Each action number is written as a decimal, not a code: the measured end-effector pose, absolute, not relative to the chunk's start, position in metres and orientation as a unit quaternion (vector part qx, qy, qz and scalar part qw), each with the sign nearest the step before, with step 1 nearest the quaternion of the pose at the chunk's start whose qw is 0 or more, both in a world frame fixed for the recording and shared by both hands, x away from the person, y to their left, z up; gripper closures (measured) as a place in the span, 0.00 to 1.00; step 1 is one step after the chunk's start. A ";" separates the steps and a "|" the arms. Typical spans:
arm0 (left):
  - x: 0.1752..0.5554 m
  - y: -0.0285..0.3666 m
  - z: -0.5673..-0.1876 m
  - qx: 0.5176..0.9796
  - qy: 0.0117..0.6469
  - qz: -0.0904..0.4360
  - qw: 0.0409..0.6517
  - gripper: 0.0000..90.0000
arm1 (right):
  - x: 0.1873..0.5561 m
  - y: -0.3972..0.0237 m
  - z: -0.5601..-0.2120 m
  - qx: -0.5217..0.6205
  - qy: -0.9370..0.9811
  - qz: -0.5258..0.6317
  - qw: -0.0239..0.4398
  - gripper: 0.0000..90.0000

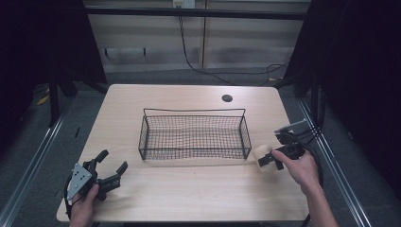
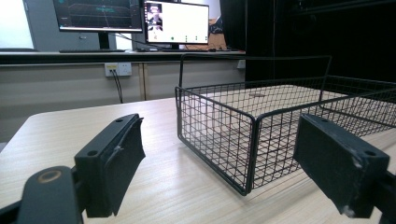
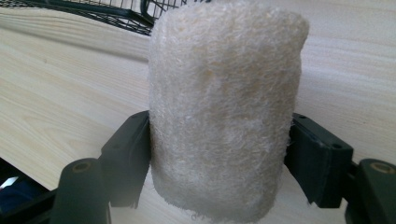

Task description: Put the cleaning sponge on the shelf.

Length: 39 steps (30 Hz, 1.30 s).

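A black wire basket (image 1: 194,135) stands in the middle of the wooden table, with nothing in it. My right gripper (image 1: 267,160) is just off the basket's right end, shut on a cream fuzzy roll (image 1: 261,156). In the right gripper view both jaws press the sides of the roll (image 3: 224,116), which stands on end between them. At the table's front left corner my left gripper (image 1: 112,165) is open and holds nothing. Its view looks between the wide-apart jaws at the near corner of the basket (image 2: 252,140).
A round cable hole (image 1: 227,98) lies in the tabletop (image 1: 189,189) behind the basket. Monitors (image 2: 135,16) and a wall socket stand beyond the table in the left gripper view. Dark curtains flank the table on both sides.
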State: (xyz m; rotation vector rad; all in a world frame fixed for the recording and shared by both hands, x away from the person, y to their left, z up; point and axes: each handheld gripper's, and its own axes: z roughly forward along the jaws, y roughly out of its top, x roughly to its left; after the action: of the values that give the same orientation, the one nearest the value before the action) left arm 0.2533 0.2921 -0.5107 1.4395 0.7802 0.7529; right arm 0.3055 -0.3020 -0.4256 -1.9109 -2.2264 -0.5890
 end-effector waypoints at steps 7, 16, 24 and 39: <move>0.253 0.292 -0.511 0.626 0.340 0.328 0.621 0.17 | 0.303 -0.303 -0.420 -0.635 -0.742 -0.204 0.070 0.32; 0.254 0.292 -0.511 0.627 0.338 0.328 0.620 0.17 | 0.300 -0.304 -0.412 -0.631 -0.743 -0.213 0.069 0.32; 0.253 0.292 -0.511 0.626 0.339 0.328 0.621 0.17 | 0.300 -0.301 -0.402 -0.627 -0.746 -0.212 0.074 0.32; 0.253 0.292 -0.511 0.626 0.339 0.328 0.621 0.17 | 0.303 -0.300 -0.380 -0.619 -0.750 -0.223 0.066 0.32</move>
State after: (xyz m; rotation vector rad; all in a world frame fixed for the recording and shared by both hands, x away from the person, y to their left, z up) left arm 0.2533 0.2921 -0.5107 1.4392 0.7802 0.7531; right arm 0.3025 -0.3003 -0.3804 -1.8664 -2.2621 -0.6728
